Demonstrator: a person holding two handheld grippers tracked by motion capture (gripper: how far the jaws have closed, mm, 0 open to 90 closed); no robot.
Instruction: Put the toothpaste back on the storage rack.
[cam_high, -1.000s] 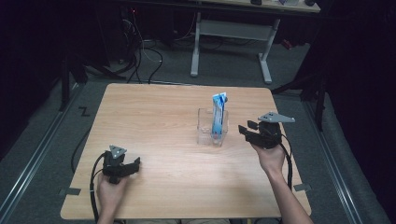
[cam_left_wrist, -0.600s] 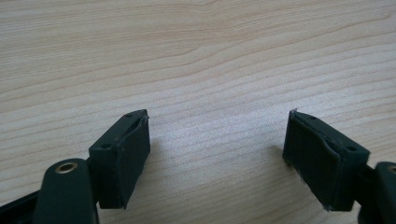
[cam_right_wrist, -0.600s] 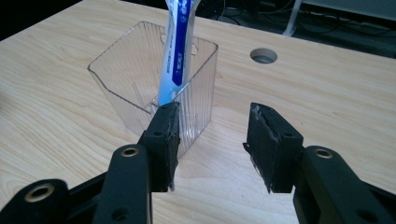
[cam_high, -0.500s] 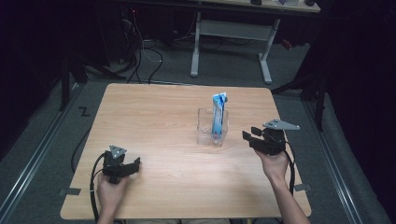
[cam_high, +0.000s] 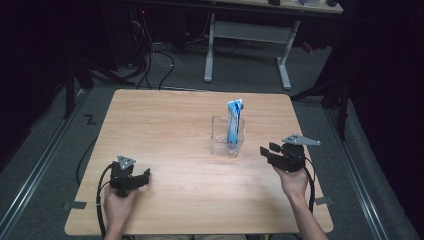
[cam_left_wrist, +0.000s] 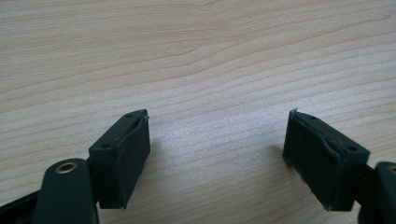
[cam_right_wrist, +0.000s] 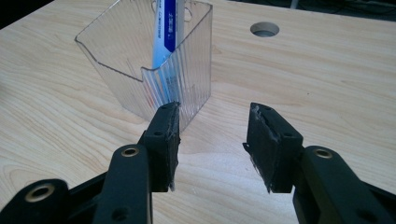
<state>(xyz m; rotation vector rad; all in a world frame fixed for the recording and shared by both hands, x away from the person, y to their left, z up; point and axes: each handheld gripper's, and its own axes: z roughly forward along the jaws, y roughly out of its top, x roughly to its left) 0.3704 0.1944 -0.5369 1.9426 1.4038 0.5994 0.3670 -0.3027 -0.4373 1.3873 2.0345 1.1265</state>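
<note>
Now, your left gripper (cam_high: 141, 178) sits low over the near left part of the wooden table (cam_high: 165, 125), and in the left gripper view its jaws stand wide apart with bare pale wood grain between them; it holds nothing. Beyond that gripper the tabletop runs clear and evenly lit towards the far edge, and off its left side a black cable (cam_high: 84, 159) loops down to the grey carpeted floor (cam_high: 45, 150), beside a metal rail (cam_high: 37, 177) and a tape mark.

Between your two grippers, nearer the right one and a little farther from you, stands the clear plastic holder (cam_high: 227, 136). A blue and white tube (cam_high: 234, 122) stands upright inside it, its top rising above the rim.

Your right gripper (cam_high: 268, 150) hangs just to the right of that holder, jaws pointing left towards it. In the right gripper view the jaws stand partly open with only table between them, gripping nothing; the holder's ribbed wall (cam_right_wrist: 184, 86) lies just ahead of the left jaw, apart from it. Ahead of the right jaw a round cable hole (cam_right_wrist: 265, 29) is cut in the tabletop.

Behind the table the room is dark: a white-legged desk frame (cam_high: 250, 35) stands on the carpet, with tangled cables (cam_high: 160, 55) at its left.
</note>
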